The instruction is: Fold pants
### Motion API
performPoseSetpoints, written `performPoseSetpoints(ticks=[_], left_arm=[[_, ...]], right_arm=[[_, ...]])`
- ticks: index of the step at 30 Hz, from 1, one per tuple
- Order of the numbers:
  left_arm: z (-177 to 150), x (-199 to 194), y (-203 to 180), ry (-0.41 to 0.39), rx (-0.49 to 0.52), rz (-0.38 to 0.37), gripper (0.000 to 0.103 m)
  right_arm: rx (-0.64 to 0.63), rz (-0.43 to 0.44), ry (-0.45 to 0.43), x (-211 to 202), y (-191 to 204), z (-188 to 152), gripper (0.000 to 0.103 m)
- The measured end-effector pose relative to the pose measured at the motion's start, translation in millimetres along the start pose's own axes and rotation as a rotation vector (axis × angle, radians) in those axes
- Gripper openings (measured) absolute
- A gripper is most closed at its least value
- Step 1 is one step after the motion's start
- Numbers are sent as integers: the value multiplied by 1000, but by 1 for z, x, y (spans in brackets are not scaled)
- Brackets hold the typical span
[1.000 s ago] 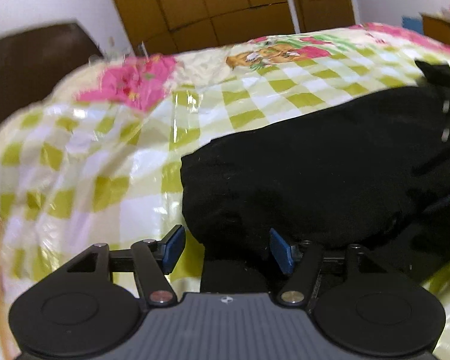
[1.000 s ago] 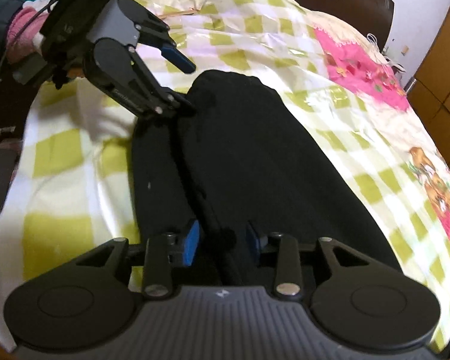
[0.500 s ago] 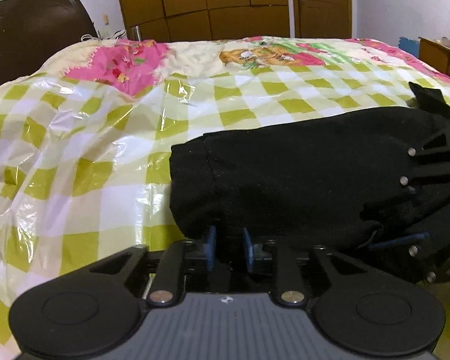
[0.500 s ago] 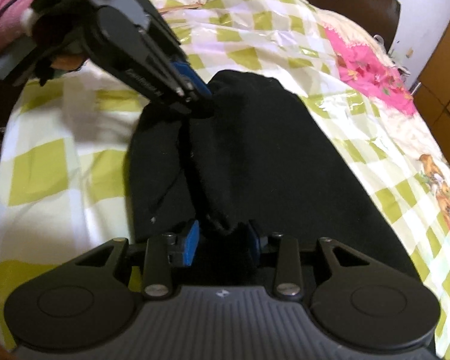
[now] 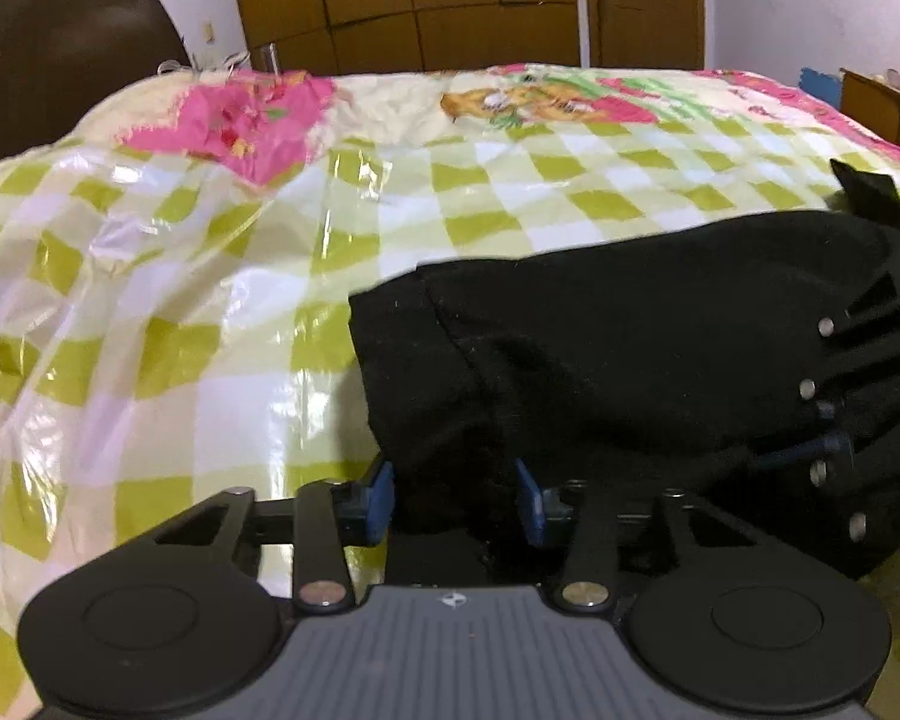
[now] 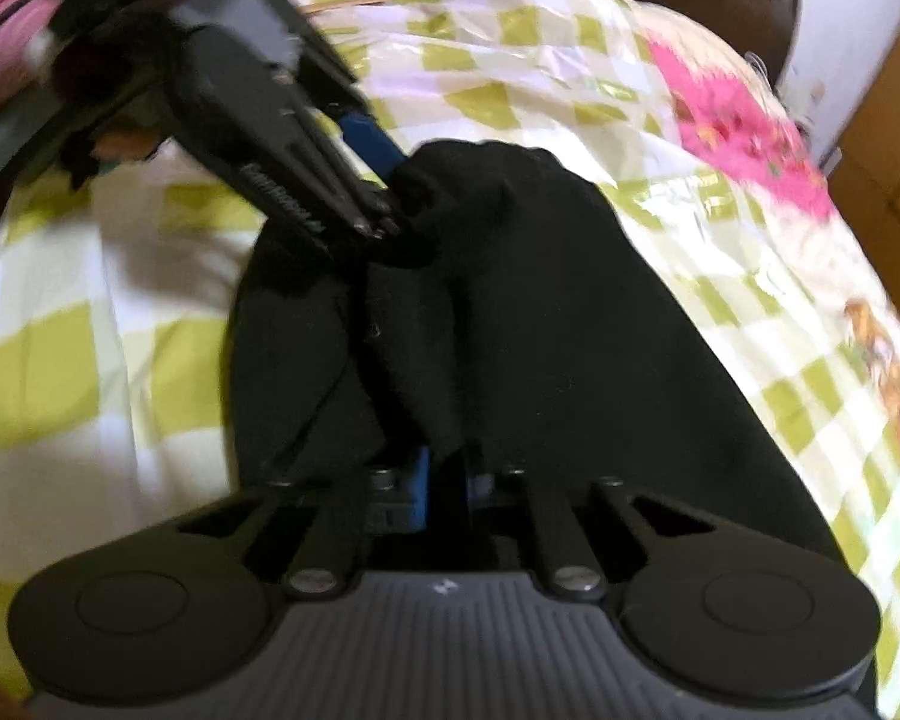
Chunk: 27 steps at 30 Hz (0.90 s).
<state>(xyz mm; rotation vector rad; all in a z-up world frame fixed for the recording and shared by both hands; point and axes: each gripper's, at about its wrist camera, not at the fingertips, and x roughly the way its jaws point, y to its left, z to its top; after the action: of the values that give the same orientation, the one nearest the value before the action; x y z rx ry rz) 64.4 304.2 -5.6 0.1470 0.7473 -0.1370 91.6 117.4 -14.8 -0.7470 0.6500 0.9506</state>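
Note:
Black pants (image 5: 630, 330) lie along a green-and-white checked bed cover (image 5: 210, 300). My left gripper (image 5: 456, 492) sits at their near end, and black cloth fills the gap between its blue pads. The right wrist view shows that gripper (image 6: 390, 192) with the pants' end bunched and raised at its tips. My right gripper (image 6: 447, 480) is closing, its blue pads nearly together on a ridge of the pants (image 6: 570, 330). Its black fingers (image 5: 858, 360) enter the left wrist view from the right edge, over the cloth.
A dark brown headboard (image 5: 60, 60) stands at the bed's far left, with wooden wardrobe doors (image 5: 450, 0) behind the bed. A low wooden table (image 5: 882, 102) is at the far right. Pink clothing (image 6: 0, 30) lies beside the bed near the left gripper.
The left jaws went from wide open to gripping the pants' end. The right jaws narrowed onto a ridge of cloth. The fabric between the two grippers has bunched and lifted.

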Motion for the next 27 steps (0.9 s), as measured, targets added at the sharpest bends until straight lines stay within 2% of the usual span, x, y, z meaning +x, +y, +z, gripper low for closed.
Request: performPoseSetpoints(ticks=[2, 7, 10, 13, 15, 17, 18, 19, 21, 24, 27], left_arm=[[3, -12, 3, -16, -24, -31, 41], [5, -55, 3, -83, -37, -50, 41], [-10, -58, 4, -50, -36, -33, 47], [-30, -38, 5, 58, -27, -5, 57], [-39, -33, 4, 89, -11, 4, 61], [-38, -37, 5, 79, -16, 13, 66], [-36, -40, 6, 66, -19, 27, 72], [-34, -44, 9, 49, -26, 41, 74], [-30, -48, 14, 20, -55, 55, 74], [-27, -45, 12, 14, -37, 183, 72], [-30, -36, 6, 51, -15, 200, 72]], right_arm=[[46, 11, -24, -12, -8, 4, 7], [164, 71, -113, -69, -22, 15, 7], [158, 120, -126, -83, -6, 13, 7], [117, 161, -56, -57, 22, 3, 8], [102, 166, -20, -35, 37, -4, 11], [89, 160, 14, -23, 44, -7, 18], [86, 158, 1, -25, 45, -7, 20], [83, 157, -14, -28, 44, -6, 21], [93, 155, -43, -37, 39, -3, 20], [136, 155, -78, -41, 32, -3, 19], [161, 162, -11, -19, 35, -5, 25]])
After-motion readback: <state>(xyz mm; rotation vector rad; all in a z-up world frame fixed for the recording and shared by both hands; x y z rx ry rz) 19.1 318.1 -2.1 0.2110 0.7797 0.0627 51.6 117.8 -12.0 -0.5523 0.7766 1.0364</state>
